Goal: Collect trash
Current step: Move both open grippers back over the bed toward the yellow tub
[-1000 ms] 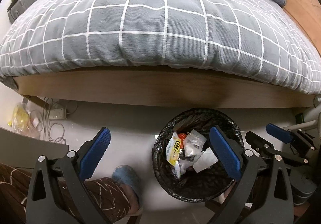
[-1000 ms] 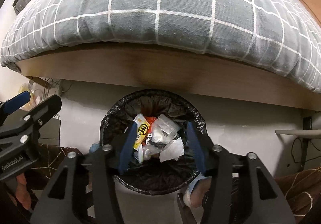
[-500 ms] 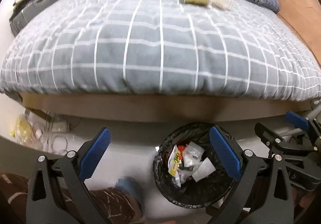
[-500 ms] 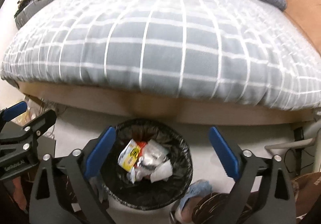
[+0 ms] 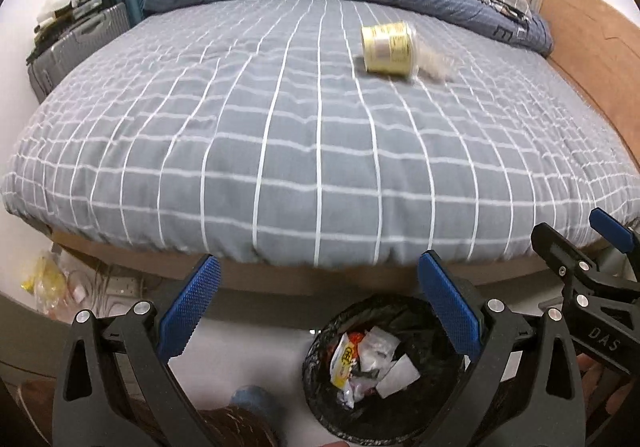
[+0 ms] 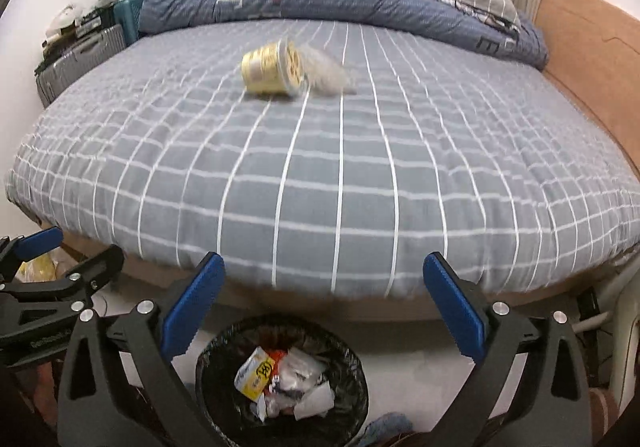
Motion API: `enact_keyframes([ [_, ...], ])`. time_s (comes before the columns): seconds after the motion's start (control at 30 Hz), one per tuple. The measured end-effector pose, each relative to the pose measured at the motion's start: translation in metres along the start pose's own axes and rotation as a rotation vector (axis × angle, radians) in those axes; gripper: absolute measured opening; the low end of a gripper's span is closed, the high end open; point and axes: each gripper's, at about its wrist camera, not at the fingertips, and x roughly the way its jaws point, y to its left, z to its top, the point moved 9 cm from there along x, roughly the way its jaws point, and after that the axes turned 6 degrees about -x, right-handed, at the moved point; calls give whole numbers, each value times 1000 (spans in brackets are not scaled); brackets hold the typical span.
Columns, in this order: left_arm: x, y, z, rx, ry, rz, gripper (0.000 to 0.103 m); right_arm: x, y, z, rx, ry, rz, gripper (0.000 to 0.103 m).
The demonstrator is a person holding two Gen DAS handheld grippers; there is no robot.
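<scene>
- We are holding both tongs over a black-lined bin (image 6: pixel 280 379) at the foot of a bed; the right tongs (image 6: pixel 322 307) are opening to full spread with nothing between the pads, and the left tongs (image 5: pixel 318 307) are standing wide and empty too.
- The bin is sitting just below and between the right tongs' blue pads (image 6: pixel 192 307), already holding crumpled wrappers (image 6: pixel 280 379).
- We are judging the next pickup to be the yellow tub (image 6: pixel 272 67), lying on its side well ahead of both tongs on the bed, with a clear crinkled bag (image 6: pixel 326 77) touching it.
- To do this well, we are suggesting gripping the tub across its round wall, squarely, since smooth plastic may slip or roll.
- The bag looks thin and limp; we are advising a pinch low against the soft grey checked quilt (image 6: pixel 340 175).
</scene>
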Motion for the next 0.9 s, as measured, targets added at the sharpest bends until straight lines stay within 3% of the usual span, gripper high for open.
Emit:
enact_keyframes([
  [0.53,11,-22,72,7,-71,-17,97,6,-42,78,61,-111,-33,96],
  [0.9,35,-42,109,13,-55,-25,97,36,-64,111,60,-114,-53,96],
])
